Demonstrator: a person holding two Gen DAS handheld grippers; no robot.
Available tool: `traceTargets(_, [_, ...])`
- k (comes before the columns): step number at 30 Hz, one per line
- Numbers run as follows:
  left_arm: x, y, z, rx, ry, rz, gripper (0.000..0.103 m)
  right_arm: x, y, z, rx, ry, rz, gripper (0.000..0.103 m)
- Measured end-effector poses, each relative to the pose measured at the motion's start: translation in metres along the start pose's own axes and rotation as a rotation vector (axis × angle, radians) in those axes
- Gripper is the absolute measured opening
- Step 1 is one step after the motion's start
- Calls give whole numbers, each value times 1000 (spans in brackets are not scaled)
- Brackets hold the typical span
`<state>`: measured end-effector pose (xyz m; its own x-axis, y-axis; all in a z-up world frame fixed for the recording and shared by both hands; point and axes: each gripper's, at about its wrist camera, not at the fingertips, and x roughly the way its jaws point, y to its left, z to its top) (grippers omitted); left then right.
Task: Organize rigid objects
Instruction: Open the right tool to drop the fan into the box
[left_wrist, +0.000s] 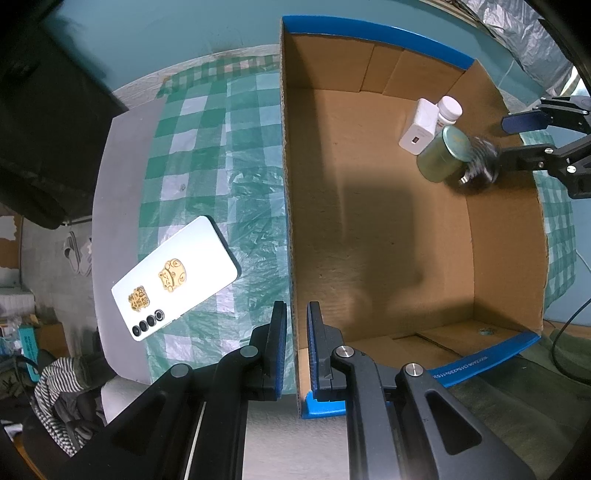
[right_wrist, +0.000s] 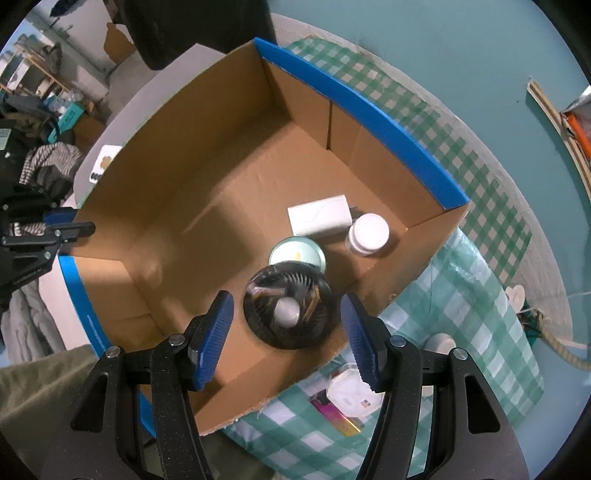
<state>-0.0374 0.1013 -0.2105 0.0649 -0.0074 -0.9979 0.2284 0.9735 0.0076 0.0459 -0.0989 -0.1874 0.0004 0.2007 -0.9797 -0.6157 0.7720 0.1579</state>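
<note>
Your left hand-held gripper (left_wrist: 296, 345) points straight down with its jaws clamped on the near wall of the cardboard box (left_wrist: 406, 229), one finger outside and one inside. Your right hand-held gripper (right_wrist: 286, 326) hangs over the box's right corner with its jaws apart; the small black fan (right_wrist: 288, 308) stands between them, and neither pad appears to press on it. Just behind the fan on the box floor stand a green tin (right_wrist: 297, 253), a white bottle (right_wrist: 368, 229) and a white charger (right_wrist: 319, 216), close together. A white phone (left_wrist: 173, 277) lies face down on the checked cloth (left_wrist: 221, 147) outside the box, near the tabletop's left edge.
</note>
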Motion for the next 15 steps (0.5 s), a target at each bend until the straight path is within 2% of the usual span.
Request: traceTargets(15, [0, 0, 3, 0, 0, -3, 10, -25, -29, -15, 135, -67, 14, 65])
